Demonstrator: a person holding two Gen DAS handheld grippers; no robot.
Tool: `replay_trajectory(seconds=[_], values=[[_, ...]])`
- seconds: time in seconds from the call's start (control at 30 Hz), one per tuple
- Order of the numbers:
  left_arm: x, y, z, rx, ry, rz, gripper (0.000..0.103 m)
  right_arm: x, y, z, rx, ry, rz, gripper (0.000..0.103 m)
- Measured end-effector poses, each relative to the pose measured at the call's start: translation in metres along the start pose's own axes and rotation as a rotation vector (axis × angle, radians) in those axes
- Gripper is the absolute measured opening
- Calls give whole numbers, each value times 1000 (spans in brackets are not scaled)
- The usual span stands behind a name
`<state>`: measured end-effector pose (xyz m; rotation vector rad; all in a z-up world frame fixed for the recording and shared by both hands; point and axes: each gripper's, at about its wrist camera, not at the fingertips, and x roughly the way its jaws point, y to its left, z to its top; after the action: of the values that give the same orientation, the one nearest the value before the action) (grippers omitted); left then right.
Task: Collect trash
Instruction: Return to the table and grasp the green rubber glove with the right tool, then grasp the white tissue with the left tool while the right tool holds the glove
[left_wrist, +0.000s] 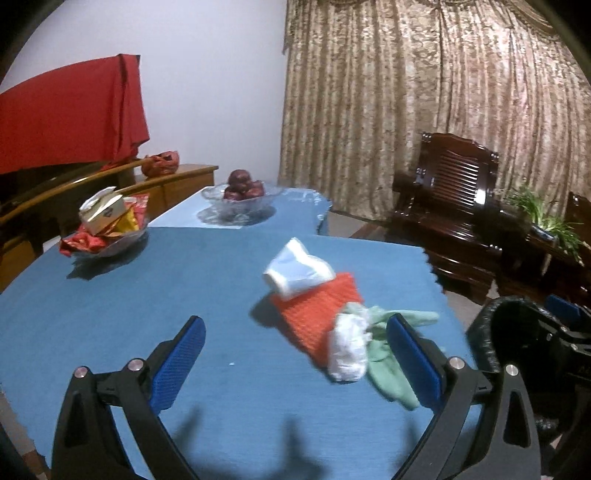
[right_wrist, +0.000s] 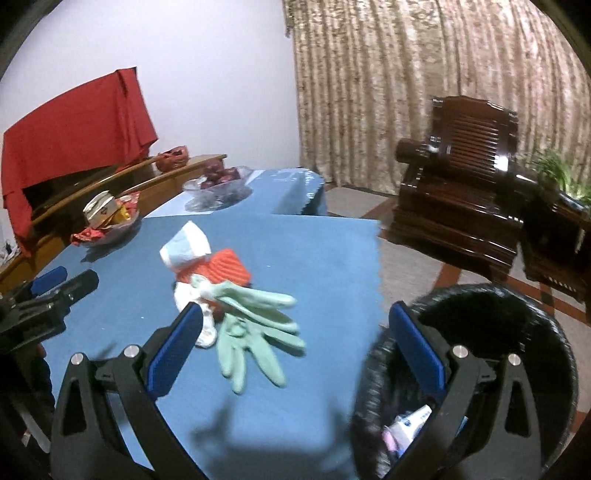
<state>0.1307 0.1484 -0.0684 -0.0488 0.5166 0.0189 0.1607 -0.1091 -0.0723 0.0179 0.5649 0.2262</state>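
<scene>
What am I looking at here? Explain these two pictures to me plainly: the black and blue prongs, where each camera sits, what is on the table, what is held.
There is no robot. A person holds a two-finger gripper in each hand, each with a fisheye camera looking along its fingers. One picture is from the left gripper, the other from the right gripper. Both are open and hold nothing.

On the blue table lies a small pile: a crumpled white cup, an orange mesh piece, a white wad and pale green gloves. Farther back stand a dish of snack packets and a glass bowl of red fruit. Beside the table is a black-lined bin with some trash inside.
</scene>
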Motion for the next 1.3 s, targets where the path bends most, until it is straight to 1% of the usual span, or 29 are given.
replay_trajectory(seconds=[0.23,0.37,0.53,0.73,0.97,1.07,1.13,1.17,1.2,1.23,1.27,1.3], values=[[17,21,-3,-16,16,24,92,53,30,4,-43,33,42,98],[35,27,-6,-23,35,29,90,81,39,1,-67,68,54,98],[50,33,-9,-32,53,36,87,115,40,-6,-87,112,57,97],[67,34,-12,-41,71,39,86,144,35,-13,-89,155,62,87],[81,31,-12,-47,80,34,86,170,36,-15,-108,204,86,82],[84,30,-13,-50,84,34,86,176,38,-15,-118,218,112,74],[86,29,-14,-53,87,34,86,179,39,-15,-120,233,143,63],[86,29,-14,-53,88,34,86,179,40,-15,-121,237,152,59],[86,29,-15,-53,90,33,86,179,41,-15,-122,239,168,51],[86,29,-15,-52,89,33,86,177,42,-15,-122,241,180,45],[86,28,-15,-51,89,32,86,175,41,-15,-121,239,186,42],[86,27,-15,-51,90,31,86,173,40,-15,-118,240,202,35]])
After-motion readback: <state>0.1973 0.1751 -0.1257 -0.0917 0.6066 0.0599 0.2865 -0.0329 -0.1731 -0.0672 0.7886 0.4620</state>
